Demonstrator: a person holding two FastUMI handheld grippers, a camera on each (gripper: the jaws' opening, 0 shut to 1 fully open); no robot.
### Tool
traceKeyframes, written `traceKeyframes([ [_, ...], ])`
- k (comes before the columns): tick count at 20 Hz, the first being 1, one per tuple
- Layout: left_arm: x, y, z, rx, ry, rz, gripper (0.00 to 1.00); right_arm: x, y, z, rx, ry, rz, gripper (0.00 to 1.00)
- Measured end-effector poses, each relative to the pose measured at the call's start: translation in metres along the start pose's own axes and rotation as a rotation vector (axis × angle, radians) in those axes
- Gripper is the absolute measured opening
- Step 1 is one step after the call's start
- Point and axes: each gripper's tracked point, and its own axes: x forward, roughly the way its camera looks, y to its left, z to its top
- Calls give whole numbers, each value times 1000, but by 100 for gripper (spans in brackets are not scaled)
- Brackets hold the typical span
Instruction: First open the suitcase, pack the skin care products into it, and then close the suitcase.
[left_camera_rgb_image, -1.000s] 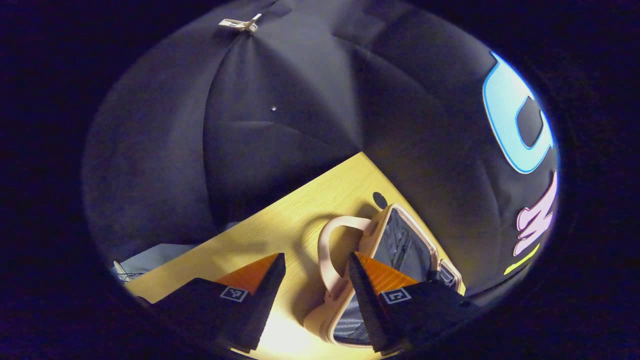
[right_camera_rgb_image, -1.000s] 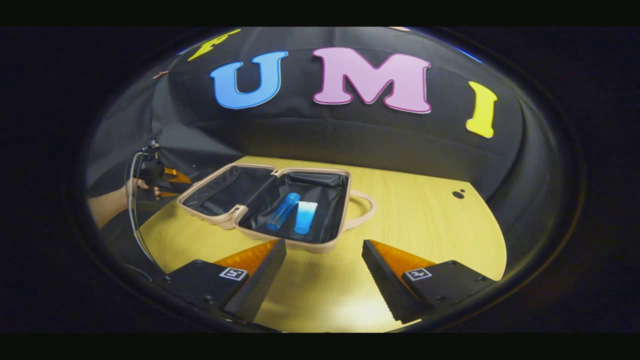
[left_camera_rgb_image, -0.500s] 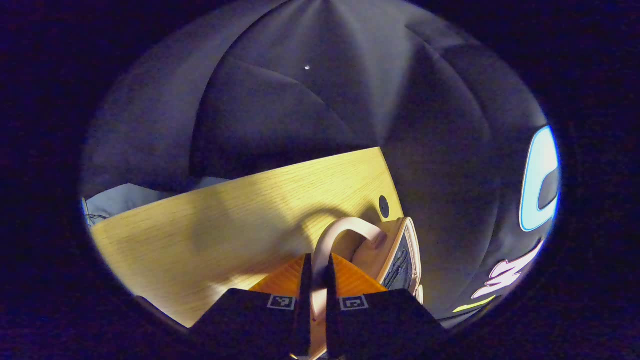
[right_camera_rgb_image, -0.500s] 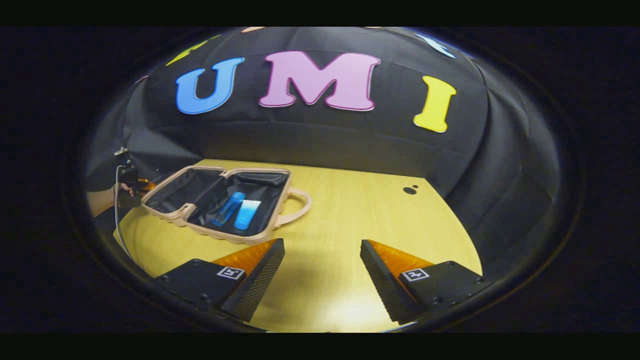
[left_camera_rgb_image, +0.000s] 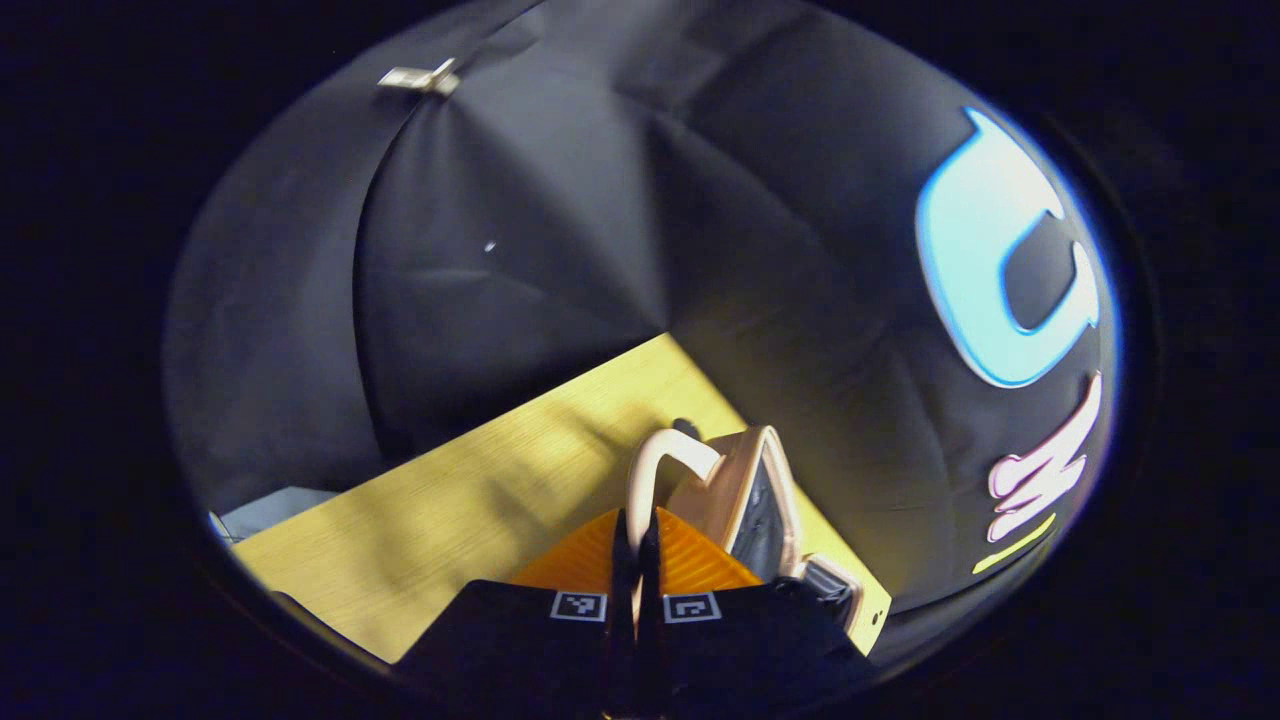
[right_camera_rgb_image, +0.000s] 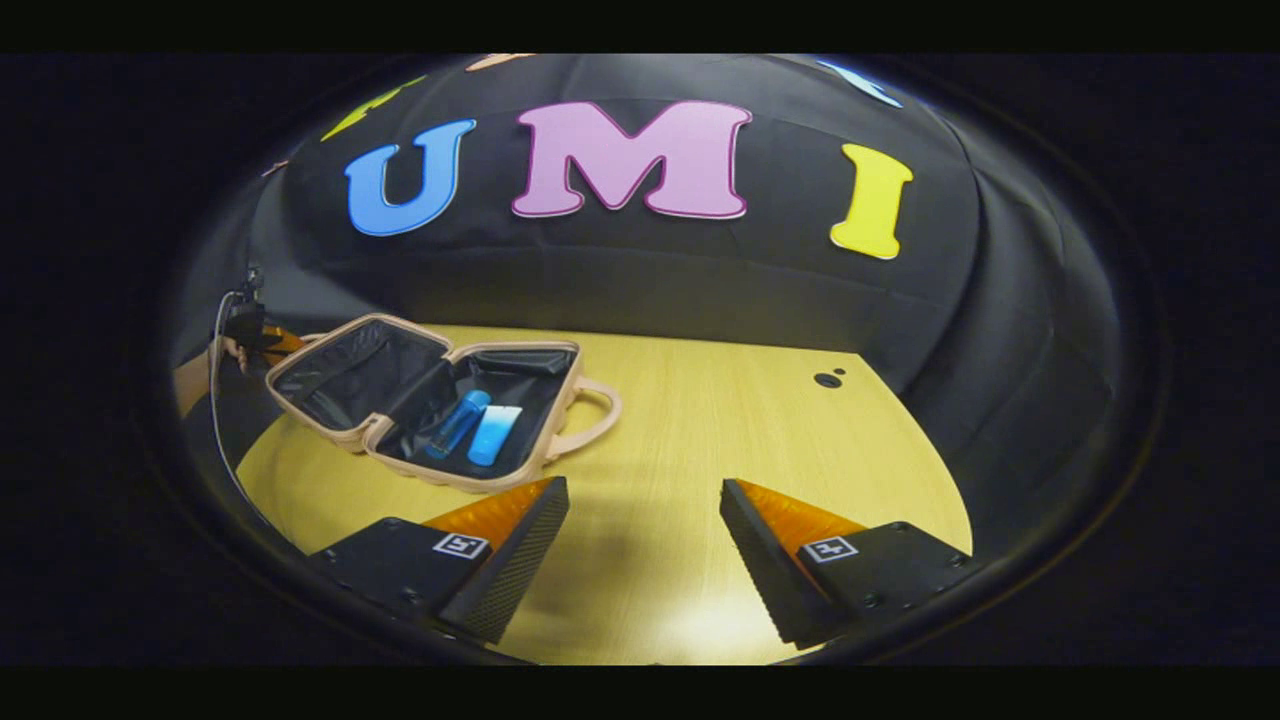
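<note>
The pale pink suitcase lies open on the wooden table at the left of the right gripper view. Its black-lined lid is tilted up off the table. In the other half lie a blue bottle and a blue-and-white tube side by side. My left gripper is shut on the lid's pink handle, with the lid standing on edge just right of it. That gripper and the hand holding it also appear behind the lid. My right gripper hangs open over bare table, to the right of the case.
The suitcase's second handle sticks out toward the table's middle. Two small dark holes mark the tabletop far right. The black cloth wall runs close behind the table. A cable hangs from the left gripper.
My left gripper went from open beside the lid's handle to shut on it, and the lid has tilted up. The right gripper drew back to the right, still open.
</note>
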Motion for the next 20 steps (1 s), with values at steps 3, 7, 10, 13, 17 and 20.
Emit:
traceKeyframes([
  [3, -44, -74, -1, 96, -36, -62, 6, 5, 1, 21, 46, -32, 26, 97],
  [7, -86, -182, -45, 245, -53, -182, 6, 7, -15, 50, 50, -102, 17, 93],
  [10, -95, -244, -93, 279, -34, -242, 6, 2, -35, 56, 82, -123, 29, 97],
  [13, -95, -297, -148, 249, 24, -317, 6, -4, -59, 55, 96, -132, 14, 97],
  [17, -75, -340, -242, 290, 110, -330, 6, -17, -91, 64, -16, -186, -19, 98],
  [20, -56, -346, -308, 363, 172, -298, 6, -39, -108, 70, -1, -224, -40, 97],
])
